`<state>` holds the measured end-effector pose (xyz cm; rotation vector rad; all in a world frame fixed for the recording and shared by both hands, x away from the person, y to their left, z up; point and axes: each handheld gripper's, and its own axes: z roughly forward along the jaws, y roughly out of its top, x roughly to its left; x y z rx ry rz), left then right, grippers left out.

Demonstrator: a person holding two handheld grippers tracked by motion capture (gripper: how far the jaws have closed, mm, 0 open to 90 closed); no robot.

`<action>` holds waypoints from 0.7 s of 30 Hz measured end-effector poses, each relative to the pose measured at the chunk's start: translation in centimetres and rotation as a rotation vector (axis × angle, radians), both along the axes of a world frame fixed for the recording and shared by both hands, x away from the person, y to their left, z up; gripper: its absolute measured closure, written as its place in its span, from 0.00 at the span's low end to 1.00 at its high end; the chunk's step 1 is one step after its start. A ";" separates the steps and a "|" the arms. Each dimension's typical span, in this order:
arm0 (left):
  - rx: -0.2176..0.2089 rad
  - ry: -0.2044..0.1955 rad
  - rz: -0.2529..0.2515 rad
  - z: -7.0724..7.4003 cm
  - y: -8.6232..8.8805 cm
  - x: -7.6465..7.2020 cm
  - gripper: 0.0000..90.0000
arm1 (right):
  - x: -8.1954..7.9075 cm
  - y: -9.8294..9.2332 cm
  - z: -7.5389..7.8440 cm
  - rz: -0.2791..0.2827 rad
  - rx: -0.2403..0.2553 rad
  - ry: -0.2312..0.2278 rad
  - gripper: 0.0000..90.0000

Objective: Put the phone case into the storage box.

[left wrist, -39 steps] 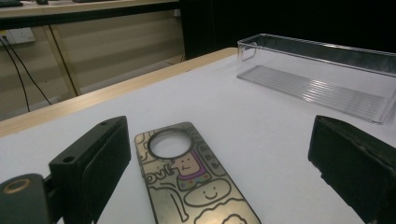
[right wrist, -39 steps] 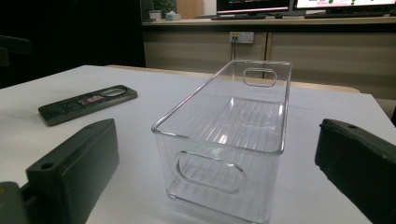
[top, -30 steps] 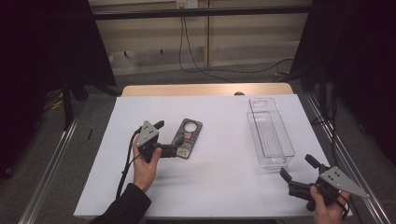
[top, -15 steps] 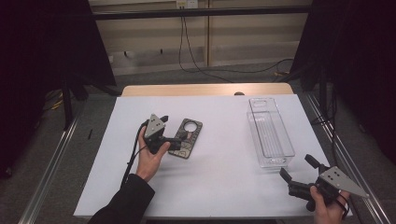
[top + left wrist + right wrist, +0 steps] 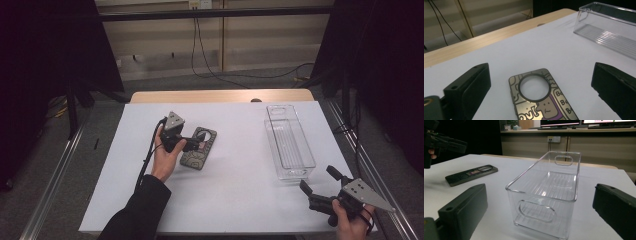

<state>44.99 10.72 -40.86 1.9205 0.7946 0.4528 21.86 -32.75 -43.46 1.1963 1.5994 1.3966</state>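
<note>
A phone case (image 5: 200,150) with a cartoon print and a round hole lies flat on the white table, left of centre. My left gripper (image 5: 196,142) hovers open just over its near end. In the left gripper view the phone case (image 5: 541,100) lies between the two spread jaws of the left gripper (image 5: 540,75), and neither jaw touches it. A clear plastic bin (image 5: 289,141) stands empty at the right. My right gripper (image 5: 320,181) is open near the table's front right corner and points at the bin's (image 5: 546,192) near end, a short way off.
The white table top (image 5: 240,195) has a bare wooden strip (image 5: 220,96) along its far edge. Metal rails (image 5: 55,175) run down both sides of the table. Cables hang on the wall behind. The phone case (image 5: 471,175) is far left of the bin.
My left gripper has moved right and forward over the phone case, so the case now lies between its jaws. The right gripper and the bin have stayed still.
</note>
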 end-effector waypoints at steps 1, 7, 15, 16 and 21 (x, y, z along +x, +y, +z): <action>0.002 0.005 -0.008 0.1 -0.1 0.1 0.03 | 0.0 0.0 0.0 0.001 -0.002 -0.001 0.00; 0.081 0.048 -0.023 0.5 -0.5 0.8 0.04 | 0.0 0.0 0.0 0.000 0.001 0.000 0.00; 0.171 0.113 -0.080 0.9 -1.1 1.6 0.04 | 0.0 0.0 0.0 0.001 -0.003 -0.001 0.00; 0.174 0.122 -0.082 0.9 -1.1 1.6 0.04 | 0.0 0.0 0.0 0.000 -0.004 -0.001 0.00; 0.234 0.188 -0.070 0.3 -1.2 1.9 0.04 | 0.0 0.0 0.0 0.000 -0.001 0.001 0.00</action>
